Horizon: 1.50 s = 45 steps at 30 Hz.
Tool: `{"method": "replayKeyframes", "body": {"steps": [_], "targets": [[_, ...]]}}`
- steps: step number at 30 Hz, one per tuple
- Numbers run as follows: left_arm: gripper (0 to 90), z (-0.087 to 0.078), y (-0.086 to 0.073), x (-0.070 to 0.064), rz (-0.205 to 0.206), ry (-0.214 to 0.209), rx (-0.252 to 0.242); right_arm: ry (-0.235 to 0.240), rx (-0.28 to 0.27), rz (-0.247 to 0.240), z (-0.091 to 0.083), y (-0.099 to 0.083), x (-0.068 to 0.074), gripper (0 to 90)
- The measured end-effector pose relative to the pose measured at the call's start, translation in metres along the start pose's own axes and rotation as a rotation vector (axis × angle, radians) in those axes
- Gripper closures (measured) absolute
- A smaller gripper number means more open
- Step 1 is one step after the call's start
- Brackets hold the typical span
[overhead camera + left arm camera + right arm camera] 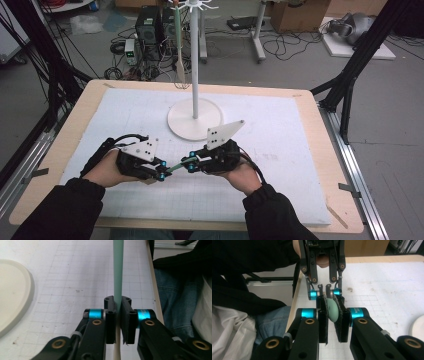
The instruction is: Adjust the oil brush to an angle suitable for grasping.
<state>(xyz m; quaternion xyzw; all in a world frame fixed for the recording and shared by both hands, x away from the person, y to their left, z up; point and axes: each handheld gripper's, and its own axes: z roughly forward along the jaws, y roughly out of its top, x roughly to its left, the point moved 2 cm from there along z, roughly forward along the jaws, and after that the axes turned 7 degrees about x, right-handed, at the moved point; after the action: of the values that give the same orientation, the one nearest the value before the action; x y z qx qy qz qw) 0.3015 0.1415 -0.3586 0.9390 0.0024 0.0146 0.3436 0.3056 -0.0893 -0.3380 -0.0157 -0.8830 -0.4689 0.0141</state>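
Two black two-jaw grippers, held low over the near middle of the white gridded mat (280, 150) in the high view: left gripper (161, 175) and right gripper (192, 164), tips facing each other, one slim pale-green utensil (176, 168) bridging the short gap between them. Each clamped on an end of it. Behind, one white stand with a round base (194, 119) and a tall pole; one second green utensil (179, 40) hanging from the hooks at its top. One light wooden table (330, 165) under the mat.

Left gripper view — left gripper (118, 322) nearly closed, pads pinching the pale-green utensil (118, 270) by its straight handle, which runs up and away over the mat grid. Part of the stand's round base (12, 295) at the left edge.

Right gripper view — right gripper (332, 322) narrowly parted, closed onto the rounded broad end of the utensil (331, 310). Left gripper (324, 292) just beyond, pointing back, jaws close together on the same piece. Table edge and blue jeans (272, 322) to the left.
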Motion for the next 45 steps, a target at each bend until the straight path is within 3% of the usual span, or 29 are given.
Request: {"method": "replayKeyframes", "body": {"steps": [4, 6, 11, 15, 20, 21, 23, 26, 29, 33, 36, 42, 45], "targets": [[84.4, -0.002, 0.000, 0.000, -0.005, 0.018, -0.012, 0.003, -0.032, 0.020, 0.000, 0.000, 0.001, 81.5], [84.5, -0.003, 0.000, 0.000, -0.008, 0.023, -0.018, -0.003, -0.052, 0.049, 0.001, -0.002, -0.001, 73.8], [84.5, -0.004, 0.001, 0.001, -0.017, 0.028, -0.051, -0.005, -0.079, 0.067, 0.000, -0.002, -0.002, 74.8], [84.5, -0.005, 0.002, 0.002, -0.022, 0.033, -0.063, 0.006, -0.115, 0.072, -0.002, -0.002, -0.004, 81.5], [83.8, -0.004, 0.002, 0.001, -0.022, 0.023, -0.062, 0.000, -0.104, 0.063, -0.004, -0.001, -0.003, 83.1], [82.2, -0.004, 0.002, 0.001, -0.023, 0.028, -0.066, 0.002, -0.100, 0.058, -0.004, -0.001, -0.003, 83.2], [69.2, -0.004, 0.003, 0.002, -0.041, 0.038, -0.077, 0.004, -0.093, 0.054, -0.005, 0.001, -0.003, 83.3], [71.3, -0.005, 0.002, 0.002, -0.033, 0.035, -0.070, -0.001, -0.079, 0.044, -0.010, 0.007, -0.002, 83.3], [75.0, -0.004, 0.003, 0.002, -0.028, 0.029, -0.071, -0.004, -0.028, 0.013, -0.011, 0.012, 0.000, 83.2], [80.8, -0.002, 0.004, 0.000, -0.018, 0.014, -0.073, -0.005, -0.023, -0.003, -0.011, 0.013, 0.000, 83.2], [84.3, -0.002, 0.005, 0.000, -0.012, 0.020, -0.073, -0.011, -0.036, -0.001, -0.011, 0.013, 0.001, 83.1], [84.7, -0.004, 0.006, 0.002, -0.032, 0.033, -0.125, -0.031, -0.134, 0.023, -0.009, 0.007, 0.001, 79.1], [84.7, -0.005, 0.007, 0.003, -0.040, 0.029, -0.151, -0.040, -0.146, 0.038, -0.001, 0.003, 0.000, 74.9]]}}
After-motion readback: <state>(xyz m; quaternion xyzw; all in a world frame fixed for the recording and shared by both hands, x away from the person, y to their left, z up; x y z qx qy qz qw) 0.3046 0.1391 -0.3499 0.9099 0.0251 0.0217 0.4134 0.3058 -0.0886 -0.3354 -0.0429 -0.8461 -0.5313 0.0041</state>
